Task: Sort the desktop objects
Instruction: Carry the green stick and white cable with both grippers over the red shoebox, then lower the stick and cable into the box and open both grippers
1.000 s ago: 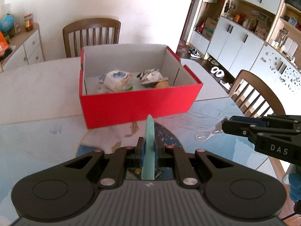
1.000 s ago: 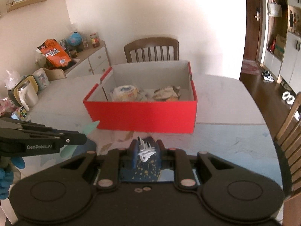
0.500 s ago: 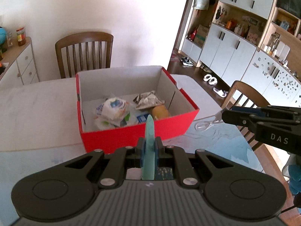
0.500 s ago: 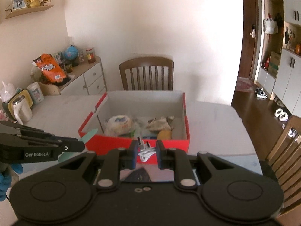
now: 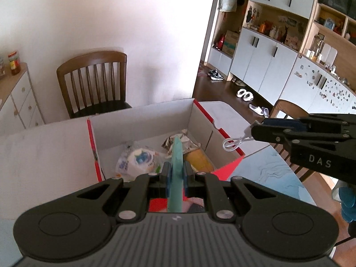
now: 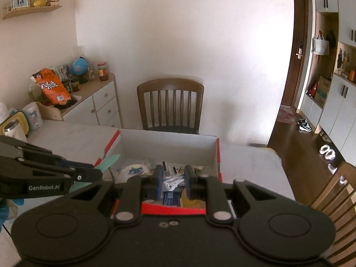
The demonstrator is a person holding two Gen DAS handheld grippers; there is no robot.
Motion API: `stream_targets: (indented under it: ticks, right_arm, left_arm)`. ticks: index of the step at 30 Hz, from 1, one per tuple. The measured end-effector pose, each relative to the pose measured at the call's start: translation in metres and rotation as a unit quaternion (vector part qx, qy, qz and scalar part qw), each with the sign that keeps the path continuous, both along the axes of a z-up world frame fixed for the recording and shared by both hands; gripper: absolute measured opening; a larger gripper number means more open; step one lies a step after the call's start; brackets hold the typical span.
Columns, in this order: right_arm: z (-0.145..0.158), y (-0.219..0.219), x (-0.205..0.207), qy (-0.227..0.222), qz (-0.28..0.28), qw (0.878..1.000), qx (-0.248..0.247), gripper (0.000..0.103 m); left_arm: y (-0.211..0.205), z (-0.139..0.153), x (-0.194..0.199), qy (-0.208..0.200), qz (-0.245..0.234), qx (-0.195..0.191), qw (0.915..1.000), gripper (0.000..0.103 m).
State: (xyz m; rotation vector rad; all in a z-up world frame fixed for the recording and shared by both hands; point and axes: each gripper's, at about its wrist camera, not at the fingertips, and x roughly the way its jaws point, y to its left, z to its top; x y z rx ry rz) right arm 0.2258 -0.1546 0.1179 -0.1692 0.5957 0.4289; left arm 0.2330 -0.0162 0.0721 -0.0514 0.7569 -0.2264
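A red cardboard box [image 5: 142, 122] with white inner walls stands on the table; it also shows in the right wrist view [image 6: 169, 144]. Wrappers and packets lie in it. My left gripper [image 5: 176, 173] is shut on a flat teal strip [image 5: 176, 158] and holds it over the box's near edge. My right gripper [image 6: 172, 178] has its jaws a little apart around a white coiled cable [image 6: 173, 181], above the box's near right part. From the left wrist view the cable's loop [image 5: 233, 142] hangs from the right gripper [image 5: 253, 133] over the box's right wall.
A wooden chair [image 6: 170, 106] stands behind the table, another at the right [image 5: 289, 111]. A white dresser [image 6: 93, 106] with snacks and jars stands at the left. A kettle [image 6: 13, 129] sits at the table's left edge. White cabinets line the right wall.
Both grippers have risen and moved forward, from low in front of the box to over its opening. The right gripper's jaws have parted slightly around the cable.
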Motion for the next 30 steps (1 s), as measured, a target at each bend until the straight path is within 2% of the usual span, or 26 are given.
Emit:
stream_targets:
  ticks: [8,13,20,30]
  right_arm:
    - [-0.007,0.017,0.02,-0.004,0.003,1.0,-0.014,0.019]
    - [-0.014,0.023,0.035,0.004,0.005,1.0,-0.02,0.019]
    - [-0.027,0.029,0.056,0.029,0.006,0.999,-0.026,0.019]
    - [-0.046,0.028,0.081,0.084,0.011,0.996,-0.006,0.019]
  left_arm:
    - [0.003,-0.006,0.03,0.007,-0.006,0.007,0.9999,0.009]
    - [0.007,-0.017,0.052,0.021,-0.019,0.025,0.9993,0.009]
    - [0.014,-0.031,0.084,0.03,-0.034,0.042,0.9981,0.009]
    - [0.011,-0.042,0.129,0.027,-0.071,0.063,0.9951,0.01]
